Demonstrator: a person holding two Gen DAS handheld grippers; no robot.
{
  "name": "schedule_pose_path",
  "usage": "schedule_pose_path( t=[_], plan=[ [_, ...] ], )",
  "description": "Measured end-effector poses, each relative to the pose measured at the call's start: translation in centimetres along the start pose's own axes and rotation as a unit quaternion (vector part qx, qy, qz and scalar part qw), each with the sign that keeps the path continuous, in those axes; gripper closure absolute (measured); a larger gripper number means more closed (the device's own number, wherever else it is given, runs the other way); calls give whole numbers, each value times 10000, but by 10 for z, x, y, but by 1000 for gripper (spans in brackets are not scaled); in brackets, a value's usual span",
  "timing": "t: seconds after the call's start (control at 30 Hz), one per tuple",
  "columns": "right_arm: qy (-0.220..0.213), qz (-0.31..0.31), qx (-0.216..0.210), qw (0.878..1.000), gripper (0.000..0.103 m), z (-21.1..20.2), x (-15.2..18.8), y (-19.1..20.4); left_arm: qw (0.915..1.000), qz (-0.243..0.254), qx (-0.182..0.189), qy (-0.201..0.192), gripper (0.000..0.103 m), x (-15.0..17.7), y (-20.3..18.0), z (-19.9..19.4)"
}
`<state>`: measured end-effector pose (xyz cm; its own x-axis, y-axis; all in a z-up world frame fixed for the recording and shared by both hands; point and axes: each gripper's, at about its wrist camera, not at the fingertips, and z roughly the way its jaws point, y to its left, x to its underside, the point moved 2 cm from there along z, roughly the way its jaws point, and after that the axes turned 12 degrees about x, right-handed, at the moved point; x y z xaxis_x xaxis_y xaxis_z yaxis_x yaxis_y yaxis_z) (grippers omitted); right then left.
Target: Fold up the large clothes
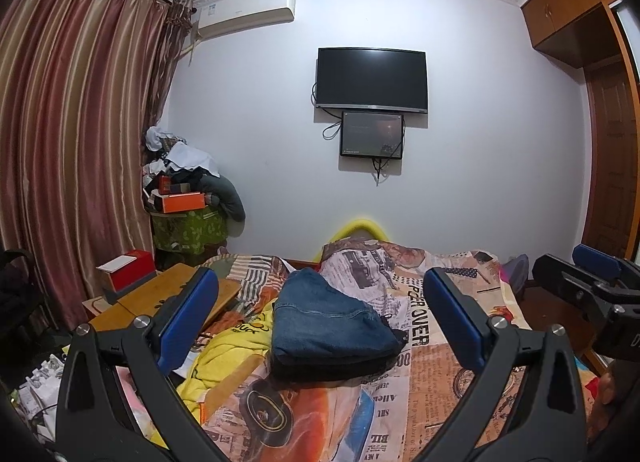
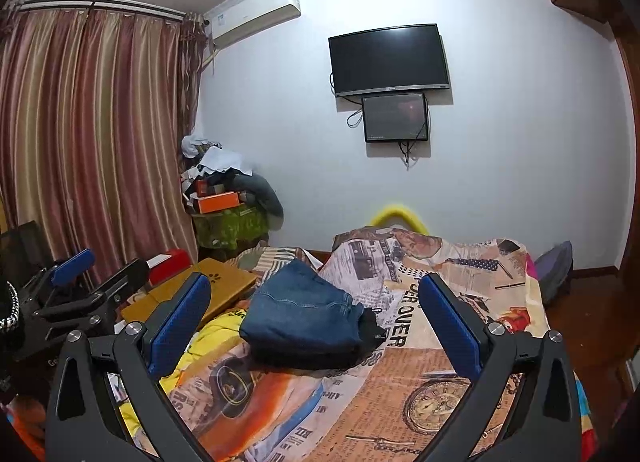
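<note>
White bedroom wall with a dark TV [image 1: 371, 79] rises behind a bed [image 1: 448, 362] covered in a newspaper-print sheet. Folded jeans [image 1: 328, 326] lie on the bed atop something dark, ahead of both grippers. Left gripper [image 1: 320, 322] and right gripper [image 2: 314, 322] hover above the bed, jaws wide apart, holding nothing. Jeans look done; a crumpled yellow garment [image 1: 236, 346] beside them seems left to fold.

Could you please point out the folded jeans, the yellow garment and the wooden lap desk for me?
folded jeans [image 1: 320, 322]: left wrist view, top denim face.
yellow garment [image 1: 236, 346]: left wrist view, bunched middle.
wooden lap desk [image 2: 224, 282]: right wrist view, top surface.
</note>
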<state>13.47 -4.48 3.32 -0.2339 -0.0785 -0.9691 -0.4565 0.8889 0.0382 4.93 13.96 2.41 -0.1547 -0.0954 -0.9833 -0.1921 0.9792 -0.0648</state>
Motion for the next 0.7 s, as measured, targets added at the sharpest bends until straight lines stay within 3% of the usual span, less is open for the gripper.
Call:
schedule_pose_path(
  t=[0.7],
  plan=[
    [99,120,51,9999,0,1,4,-13,9997,-21,236,80,0,1,-3,5]
  ],
)
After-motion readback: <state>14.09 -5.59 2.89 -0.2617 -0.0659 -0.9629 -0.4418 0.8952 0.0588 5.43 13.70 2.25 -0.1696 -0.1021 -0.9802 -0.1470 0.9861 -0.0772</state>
